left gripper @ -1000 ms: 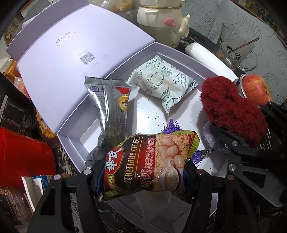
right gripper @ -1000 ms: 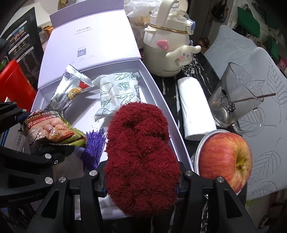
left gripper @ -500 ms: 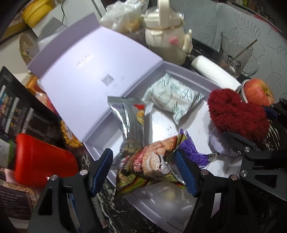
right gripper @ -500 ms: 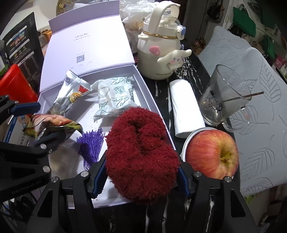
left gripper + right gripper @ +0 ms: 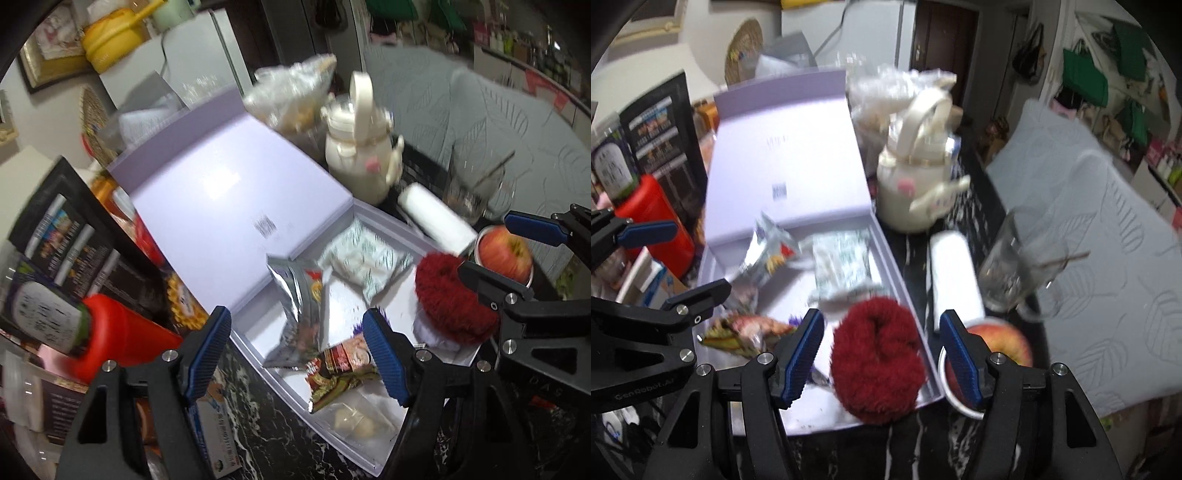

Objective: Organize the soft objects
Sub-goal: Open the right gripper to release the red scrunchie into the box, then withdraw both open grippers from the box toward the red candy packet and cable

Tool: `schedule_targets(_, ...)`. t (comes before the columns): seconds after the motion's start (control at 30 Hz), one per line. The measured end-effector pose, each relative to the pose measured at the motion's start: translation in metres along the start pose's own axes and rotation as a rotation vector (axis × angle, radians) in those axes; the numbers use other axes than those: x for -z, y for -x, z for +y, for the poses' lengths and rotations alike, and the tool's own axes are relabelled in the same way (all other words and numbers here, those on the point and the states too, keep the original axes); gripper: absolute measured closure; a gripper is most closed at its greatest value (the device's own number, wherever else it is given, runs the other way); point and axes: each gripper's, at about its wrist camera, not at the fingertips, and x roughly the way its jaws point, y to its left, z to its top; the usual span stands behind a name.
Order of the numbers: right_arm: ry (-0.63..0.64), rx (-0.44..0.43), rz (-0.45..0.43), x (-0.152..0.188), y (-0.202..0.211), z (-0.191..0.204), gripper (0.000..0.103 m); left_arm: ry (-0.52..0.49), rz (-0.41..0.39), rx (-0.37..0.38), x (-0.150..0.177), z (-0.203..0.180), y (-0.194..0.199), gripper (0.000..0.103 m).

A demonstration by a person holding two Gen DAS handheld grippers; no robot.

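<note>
Lavender box [image 5: 908, 295], landmark.
- Above it: open air, clear approach.
- Floor: bare strip at centre, between silver packet [image 5: 299, 295] and red fluffy item [image 5: 879, 362].
- Far side: raised lid [image 5: 229, 199] blocks.
- Right side, crowded: cream kettle [image 5: 908, 195], white roll [image 5: 953, 273], glass mug [image 5: 1008, 273], apple [image 5: 1008, 343].
- Left side: red container [image 5: 122, 339], black carton [image 5: 66, 236].

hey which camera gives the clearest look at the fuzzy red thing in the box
The right wrist view: the fuzzy red thing lies central, whole, between the right gripper pads without touching them. In the left wrist view it sits off to the side, partly behind a black gripper finger.
</note>
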Motion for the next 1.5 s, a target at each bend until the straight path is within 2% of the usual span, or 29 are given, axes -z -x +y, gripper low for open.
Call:
schedule_targets(0.27,0.003,0.017,-0.145,-0.024,0.054,-0.001,0.038,0.024,-0.165,-0.024,-0.011,0.017,0.061,0.029)
schedule_targets(0.47,0.029,0.034,-0.247,-0.022,0.101,0.003,0.038,0.038,-0.258,-0.007,-0.004,0.023,0.105,0.029)
schedule_targets(0.67,0.049,0.038,-0.324,-0.006,0.145,0.007,0.035,0.043,-0.354,-0.008,0.019,0.020,0.142,0.015)
schedule_targets(0.77,0.059,0.039,-0.356,0.006,0.162,0.009,0.031,0.034,-0.399,-0.015,0.035,0.016,0.160,0.014)
schedule_targets(0.83,0.063,0.050,-0.369,0.015,0.175,0.012,0.019,0.037,-0.405,0.000,0.043,0.015,0.168,0.014)
schedule_targets(0.97,0.080,0.065,-0.423,0.037,0.200,0.020,0.016,0.042,-0.411,0.032,0.062,0.012,0.181,0.014)
schedule_targets(1.03,0.092,0.087,-0.444,0.049,0.211,0.025,0.012,0.037,-0.421,0.041,0.072,0.007,0.188,0.014)
schedule_targets(1.23,0.096,0.089,-0.465,0.083,0.230,0.034,0.011,0.016,-0.425,0.075,0.101,-0.007,0.198,0.014)
schedule_targets(1.5,0.042,0.091,-0.429,0.131,0.231,0.035,0.011,0.004,-0.405,0.129,0.141,-0.030,0.198,0.014)
